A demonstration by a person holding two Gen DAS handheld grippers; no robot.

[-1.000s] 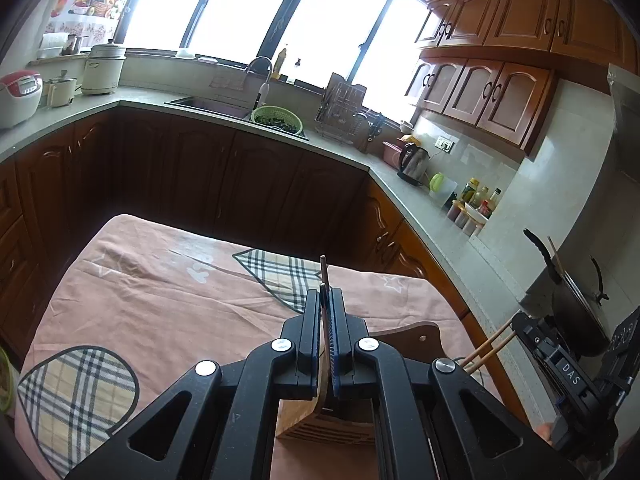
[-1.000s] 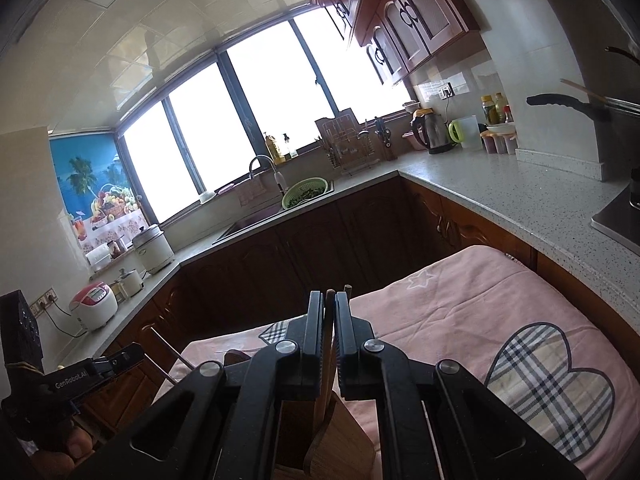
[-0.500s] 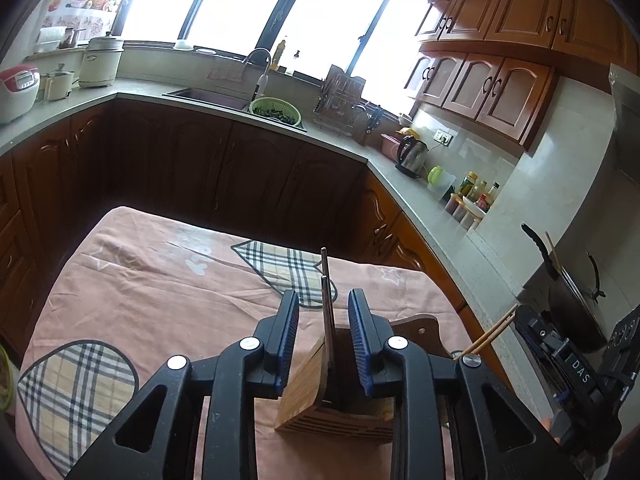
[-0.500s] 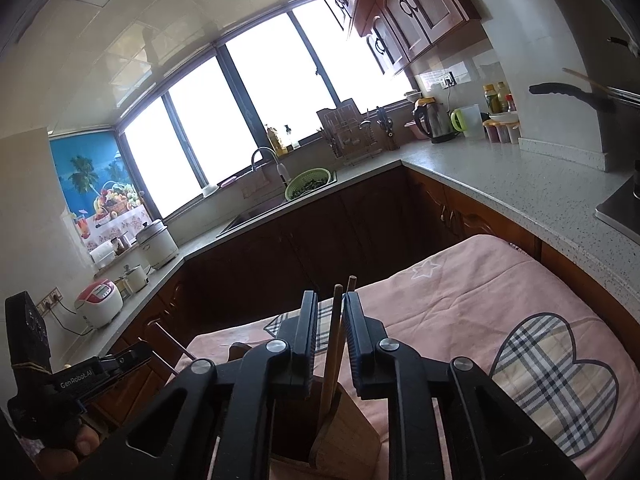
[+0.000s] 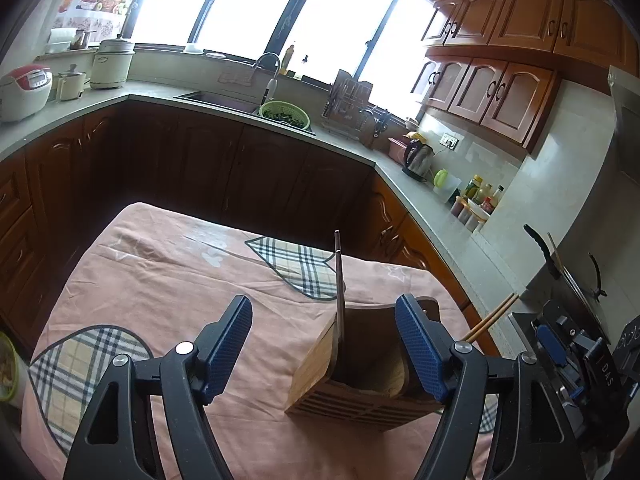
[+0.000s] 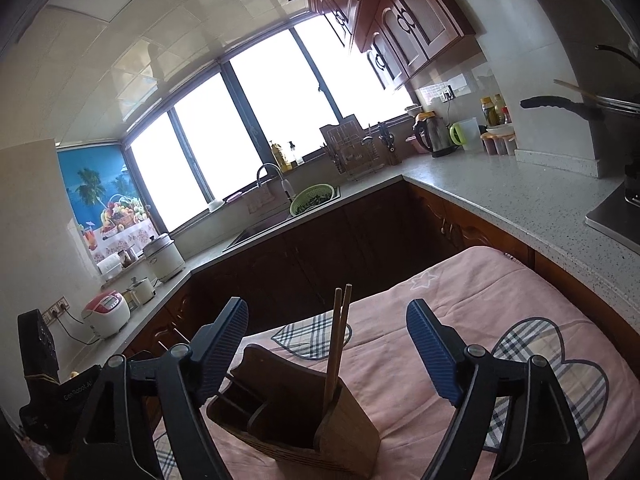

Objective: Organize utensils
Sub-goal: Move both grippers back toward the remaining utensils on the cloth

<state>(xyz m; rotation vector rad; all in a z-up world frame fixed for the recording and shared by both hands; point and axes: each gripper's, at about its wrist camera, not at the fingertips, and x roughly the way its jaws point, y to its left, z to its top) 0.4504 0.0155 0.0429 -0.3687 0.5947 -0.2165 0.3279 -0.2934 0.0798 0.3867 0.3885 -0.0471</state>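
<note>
both pairs of chopsticks are in the holder, fingers spread

i read this as late in the job. the left gripper [image 5: 324, 354] has its fingers released wide, one either side of the wooden utensil holder [image 5: 352, 376], grasping nothing. the right gripper [image 6: 326, 354] is the same: fingers spread apart and empty above the holder.

the holder stands on the pink cloth [image 5: 160, 280] that covers the counter. the dark chopsticks [image 5: 338, 300] stand upright in one compartment, touching neither finger. the light wooden chopsticks [image 6: 338, 344] lean in the end compartment nearest the right camera.

count: one holder, with at least three compartments visible from the right wrist. two dark sticks, two light sticks, so two pairs, four sticks in all. two grippers, both open-handed.

what is left, as i judge it: on the cloth i see no loose utensil, only the plaid heart patches. parts of the cloth sit behind the gripper bodies, so i cannot rule out something hidden there. otherwise, back both grippers away.
</note>
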